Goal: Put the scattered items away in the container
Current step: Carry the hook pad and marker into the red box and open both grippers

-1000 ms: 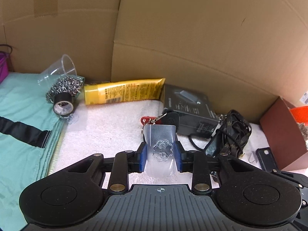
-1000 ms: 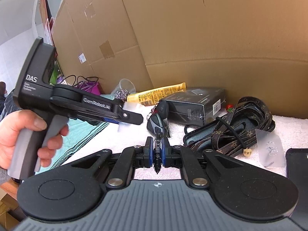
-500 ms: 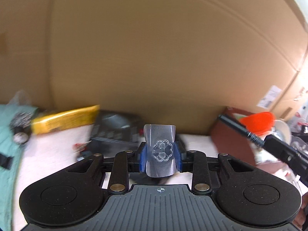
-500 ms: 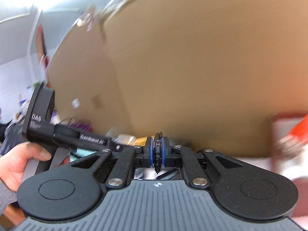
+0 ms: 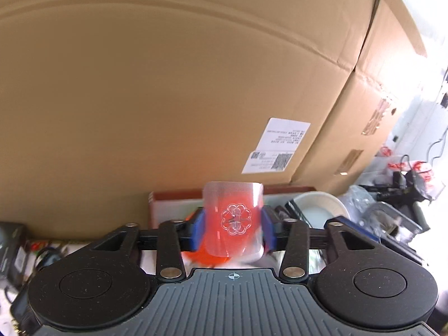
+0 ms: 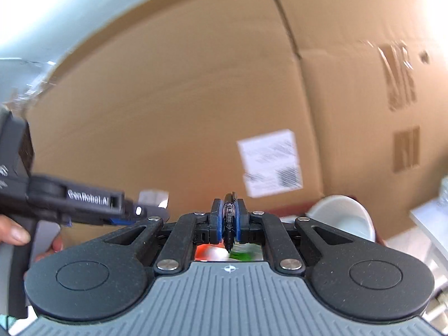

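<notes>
My left gripper (image 5: 233,225) is shut on a clear plastic card with a flower emblem (image 5: 233,218). It holds the card in the air over the brown container (image 5: 173,196), where something orange shows through the card. My right gripper (image 6: 229,224) is shut on a black marker pen (image 6: 228,221), held upright, also raised by the container, whose rim (image 6: 294,214) shows beyond it. The left gripper (image 6: 145,210) with its card appears at the left of the right wrist view.
A tall cardboard wall (image 5: 168,84) with a white label (image 5: 277,148) stands close behind the container. A white bowl (image 5: 322,207) sits to its right, also seen in the right wrist view (image 6: 344,215). Black items (image 5: 14,249) lie on the white towel at left. Clutter (image 5: 397,196) lies far right.
Both grippers have lifted from the towel and swung right to the brown container, still holding the card and the pen. The scattered items have slid out of view to the left.
</notes>
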### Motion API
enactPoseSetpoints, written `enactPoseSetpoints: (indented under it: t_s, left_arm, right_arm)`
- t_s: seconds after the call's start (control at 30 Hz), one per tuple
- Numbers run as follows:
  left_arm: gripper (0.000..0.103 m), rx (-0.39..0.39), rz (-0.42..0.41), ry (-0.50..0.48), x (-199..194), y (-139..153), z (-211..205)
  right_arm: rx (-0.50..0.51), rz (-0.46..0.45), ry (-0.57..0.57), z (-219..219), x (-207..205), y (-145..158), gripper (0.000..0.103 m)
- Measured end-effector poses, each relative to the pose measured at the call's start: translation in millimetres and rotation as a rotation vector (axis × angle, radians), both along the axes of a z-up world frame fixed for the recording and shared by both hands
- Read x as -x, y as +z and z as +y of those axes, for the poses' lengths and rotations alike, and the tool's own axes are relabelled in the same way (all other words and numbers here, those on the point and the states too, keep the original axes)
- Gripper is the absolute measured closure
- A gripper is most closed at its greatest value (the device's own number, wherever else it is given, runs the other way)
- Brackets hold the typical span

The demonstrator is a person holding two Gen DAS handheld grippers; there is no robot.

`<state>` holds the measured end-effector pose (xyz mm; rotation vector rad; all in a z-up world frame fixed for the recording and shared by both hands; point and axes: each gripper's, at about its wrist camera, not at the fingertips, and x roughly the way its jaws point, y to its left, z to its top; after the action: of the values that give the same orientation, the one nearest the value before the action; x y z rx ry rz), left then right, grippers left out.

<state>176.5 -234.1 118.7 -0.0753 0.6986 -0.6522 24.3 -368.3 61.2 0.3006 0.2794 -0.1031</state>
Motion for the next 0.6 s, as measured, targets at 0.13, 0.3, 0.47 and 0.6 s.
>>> enactPoseSetpoints:
  t_s: [0.13,0.3,0.47,0.6]
  left_arm:
    - [0.036,-0.024,0.021,0.039,-7,-7,-9]
    - [0.036,-0.033,0.020,0.085,-13,-12,17]
    - [0.036,-0.023,0.015,0.085,-9,-7,48]
    - [0.031,-0.012,0.005,0.071,9,0,95]
  right_arm:
    - [-0.013,-0.016,-0.022,-13,0,-13,0.088]
    - [-0.043,-0.048,-0.009,-14,8,-17,0.076]
    - [-0.048,-0.086,0.044,10,20,-14,0.076]
    - [-0.044,-0.094,0.116,39,31,-11,0.074]
